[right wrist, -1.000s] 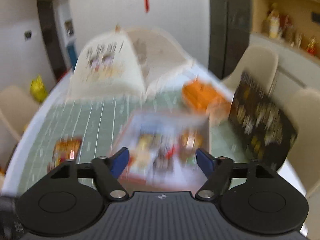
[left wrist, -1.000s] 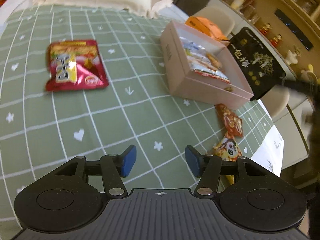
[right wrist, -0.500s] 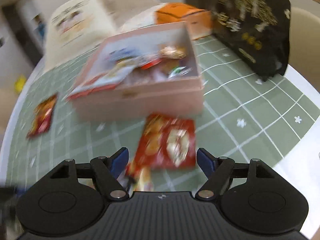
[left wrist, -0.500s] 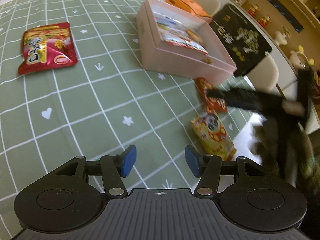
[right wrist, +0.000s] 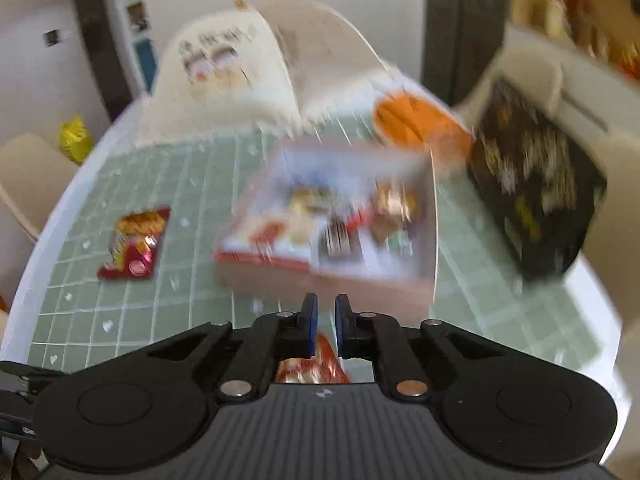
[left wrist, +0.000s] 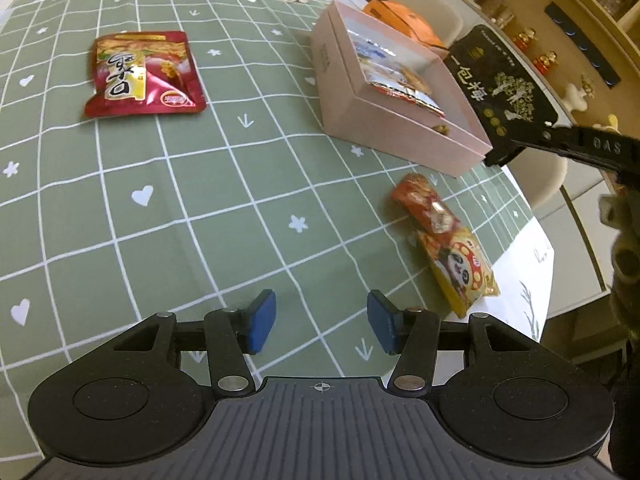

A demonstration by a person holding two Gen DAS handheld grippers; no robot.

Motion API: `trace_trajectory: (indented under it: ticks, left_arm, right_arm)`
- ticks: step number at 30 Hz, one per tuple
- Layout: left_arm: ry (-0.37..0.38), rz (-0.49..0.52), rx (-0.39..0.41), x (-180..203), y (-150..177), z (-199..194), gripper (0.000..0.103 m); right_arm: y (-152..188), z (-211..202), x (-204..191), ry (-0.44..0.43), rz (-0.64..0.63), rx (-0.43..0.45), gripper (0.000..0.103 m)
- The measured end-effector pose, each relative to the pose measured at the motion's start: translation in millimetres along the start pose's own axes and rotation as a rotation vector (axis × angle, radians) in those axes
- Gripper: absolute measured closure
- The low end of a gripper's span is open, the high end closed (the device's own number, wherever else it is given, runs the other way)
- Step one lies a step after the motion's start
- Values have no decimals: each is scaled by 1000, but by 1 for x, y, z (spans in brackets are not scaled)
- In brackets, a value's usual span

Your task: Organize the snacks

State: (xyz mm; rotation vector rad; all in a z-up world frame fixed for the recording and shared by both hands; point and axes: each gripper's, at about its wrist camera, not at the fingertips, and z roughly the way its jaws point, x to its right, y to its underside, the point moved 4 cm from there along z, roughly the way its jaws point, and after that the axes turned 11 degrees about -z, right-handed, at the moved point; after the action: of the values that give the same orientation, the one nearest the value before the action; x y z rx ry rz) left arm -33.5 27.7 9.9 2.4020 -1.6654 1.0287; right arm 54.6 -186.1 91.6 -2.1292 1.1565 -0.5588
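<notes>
An open pink box [left wrist: 392, 120] holding several snack packets sits on the green checked tablecloth [left wrist: 200, 200]; it shows blurred in the right wrist view [right wrist: 340, 248]. A large red snack bag [left wrist: 142, 74] lies far left of it, and shows in the right wrist view [right wrist: 134, 244]. An orange-red packet [left wrist: 426, 204] and a yellow panda packet [left wrist: 460, 268] lie near the table's right edge. My left gripper [left wrist: 320, 322] is open and empty above the cloth. My right gripper [right wrist: 322, 320] has its jaws nearly together above the cloth; an orange-red packet [right wrist: 316, 366] shows below them, and whether it is held I cannot tell.
A black printed bag [left wrist: 504, 92] stands right of the box. An orange box [left wrist: 404, 20] sits behind it. A cream cloth bag [right wrist: 228, 72] stands at the table's far end. Chairs and a shelf surround the round table.
My right gripper's jaws have closed from wide open and it has lifted and pulled back from the packets. My left gripper has shifted slightly and stayed open.
</notes>
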Motion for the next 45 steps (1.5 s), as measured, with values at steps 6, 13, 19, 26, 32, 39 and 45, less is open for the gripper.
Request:
trace_trajectory:
  ticks: [6,13,19,26,32,39,45]
  left_arm:
    - [-5,-22,25,-7,2,-10,47]
    - [-32,-38,28,-17,6,-19,47]
    - [-28,-46,19,-19,5,-16,47]
    - [-2,-52,7,-16,7,-10,47]
    - [-11,-70,13,-20,8,-11,47]
    - [-12,-86,25,-24,6,-16,47]
    - [-27,-100,34,-29,3,-16,47]
  right_arm:
    - [12,35,-14,-31,-25,-85,32]
    - [51,97,-25,-77,-133,-197,23]
    - [47,83,-33,-90,-101,-178,59]
    - [16,25,-43,-188,-128,-87,96]
    - [7,15,-51,-248,-75,-75,102]
    - [20,20,-60,-172,-220,-110,30]
    - [59,52,-92,-238,-175,-192,30]
